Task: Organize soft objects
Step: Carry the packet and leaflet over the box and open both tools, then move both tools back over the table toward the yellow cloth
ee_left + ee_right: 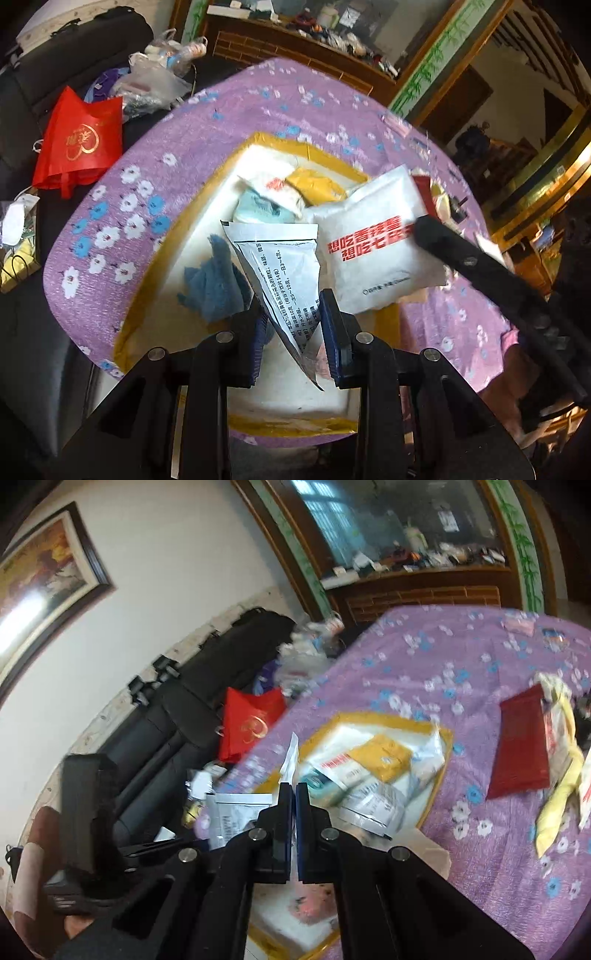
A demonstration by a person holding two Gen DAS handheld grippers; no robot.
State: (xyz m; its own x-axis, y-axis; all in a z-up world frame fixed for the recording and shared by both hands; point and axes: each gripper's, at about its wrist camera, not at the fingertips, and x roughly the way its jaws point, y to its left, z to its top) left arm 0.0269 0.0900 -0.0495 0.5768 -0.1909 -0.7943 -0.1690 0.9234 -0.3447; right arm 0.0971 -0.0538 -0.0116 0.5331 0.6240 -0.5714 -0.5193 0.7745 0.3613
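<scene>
A white foam box with a yellow taped rim (266, 138) sits on the purple flowered cover. It holds a blue cloth (214, 284), a yellow packet (314, 184) and pale packets. My left gripper (292, 304) is over the box, shut on a silver sachet (284, 266) with black print. From the right, my right gripper (424, 229) reaches in, shut on the corner of a white packet (376, 254) with red letters. In the right wrist view my right gripper (293, 790) is shut, with that white packet's thin edge (291, 753) rising from its fingers above the box (391, 720).
A red flat packet (521, 746) and a yellow cloth (557, 794) lie on the flowered cover (461, 849) to the right. On a dark sofa (22, 110) at the left are a red bag (81, 136) and plastic bags (155, 81). A wooden cabinet (295, 44) stands behind.
</scene>
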